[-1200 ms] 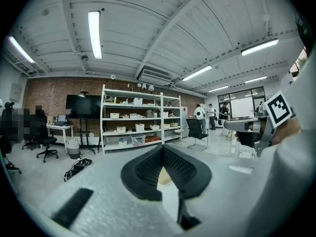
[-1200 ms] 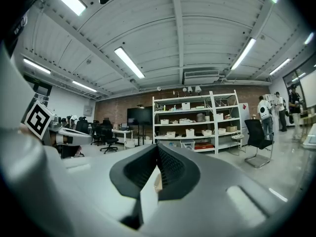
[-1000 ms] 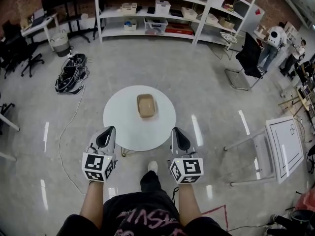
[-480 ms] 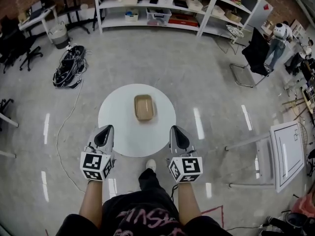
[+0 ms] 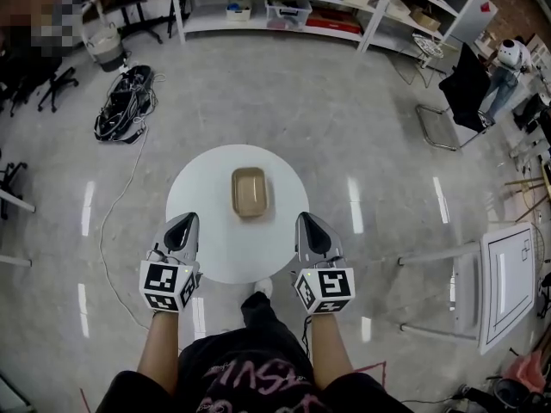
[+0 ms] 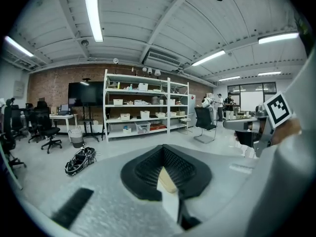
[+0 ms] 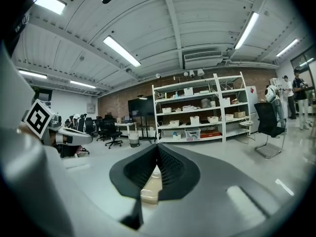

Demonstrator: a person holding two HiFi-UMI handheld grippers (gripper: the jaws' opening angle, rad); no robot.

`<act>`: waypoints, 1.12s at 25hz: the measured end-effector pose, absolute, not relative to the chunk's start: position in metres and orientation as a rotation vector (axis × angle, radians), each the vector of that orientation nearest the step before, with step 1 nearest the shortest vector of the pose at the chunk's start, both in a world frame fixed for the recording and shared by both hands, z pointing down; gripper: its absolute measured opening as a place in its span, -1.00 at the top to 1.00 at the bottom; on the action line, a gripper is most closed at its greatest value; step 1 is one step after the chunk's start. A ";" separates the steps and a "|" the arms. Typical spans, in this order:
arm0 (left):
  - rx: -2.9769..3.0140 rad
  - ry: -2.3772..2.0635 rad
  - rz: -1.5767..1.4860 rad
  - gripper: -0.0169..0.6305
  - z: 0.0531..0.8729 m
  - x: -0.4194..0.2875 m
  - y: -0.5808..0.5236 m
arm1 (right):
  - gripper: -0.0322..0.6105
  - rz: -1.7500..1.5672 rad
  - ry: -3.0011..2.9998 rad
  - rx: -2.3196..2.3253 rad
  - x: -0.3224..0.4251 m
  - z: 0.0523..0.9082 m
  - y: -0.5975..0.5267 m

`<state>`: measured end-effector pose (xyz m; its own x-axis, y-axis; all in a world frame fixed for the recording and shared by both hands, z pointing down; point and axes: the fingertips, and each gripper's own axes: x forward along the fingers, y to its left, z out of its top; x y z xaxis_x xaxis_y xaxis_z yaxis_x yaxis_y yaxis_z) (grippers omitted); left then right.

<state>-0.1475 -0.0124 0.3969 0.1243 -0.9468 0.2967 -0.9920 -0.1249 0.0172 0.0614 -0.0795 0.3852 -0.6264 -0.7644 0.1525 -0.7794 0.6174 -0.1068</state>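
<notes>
Approach stage, I'd say: left claw (image 5: 184,222) at the desk's (image 5: 200,198) 7 o'clock and right claw (image 5: 306,220) at 5, both clenched empty, tray (image 5: 249,192) at centre, so reaching it calls for opening and pushing toward 12.

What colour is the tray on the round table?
Tan, like cardboard; the tray shows best in the head view, on the white table.

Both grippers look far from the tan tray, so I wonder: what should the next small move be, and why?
Probably ease the left hand-held gripper and the right hand-held gripper forward toward the tan tray. Both hover at the near edge of the round white table, jaws together and empty, while the tray lies apart from them at the table's middle.
</notes>
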 end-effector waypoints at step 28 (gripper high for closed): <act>2.122 -1.955 0.401 0.94 0.409 -0.127 -0.122 | 0.87 0.340 -2.753 1.234 0.079 0.406 -0.201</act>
